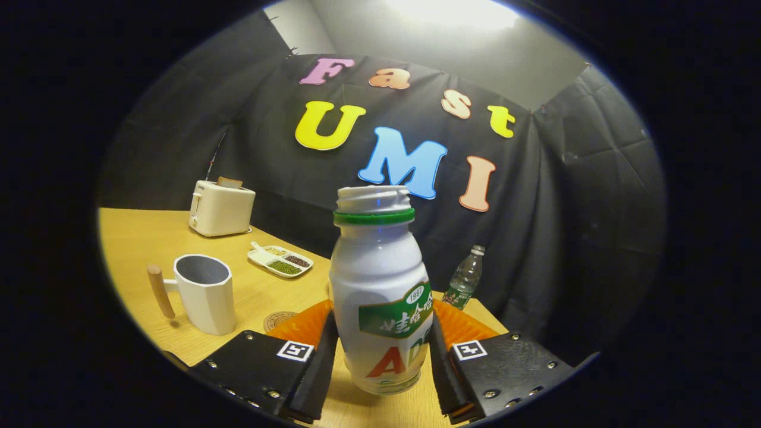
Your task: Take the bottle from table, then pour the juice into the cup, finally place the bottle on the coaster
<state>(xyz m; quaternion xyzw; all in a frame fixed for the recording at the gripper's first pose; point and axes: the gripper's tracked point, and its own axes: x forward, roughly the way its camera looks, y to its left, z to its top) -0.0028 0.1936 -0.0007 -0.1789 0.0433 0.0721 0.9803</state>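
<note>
Wooden surface (137,249), toaster (221,208) at far left. White bottle (380,291), uncapped, upright between the gripper (380,351) fingers, both pressing its sides. Cup (205,292) stands near left; coaster (278,321) just right of it, beside the left finger.

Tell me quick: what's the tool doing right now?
Tool: closed on the white bottle, one finger on each side; bottle uncapped, upright, with its base lifted clear of the table.

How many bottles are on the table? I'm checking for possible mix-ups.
2: the white plastic bottle with a green neck ring between the jaws, and a small clear plastic bottle beyond it near the table's far edge. None seem hidden.
</note>
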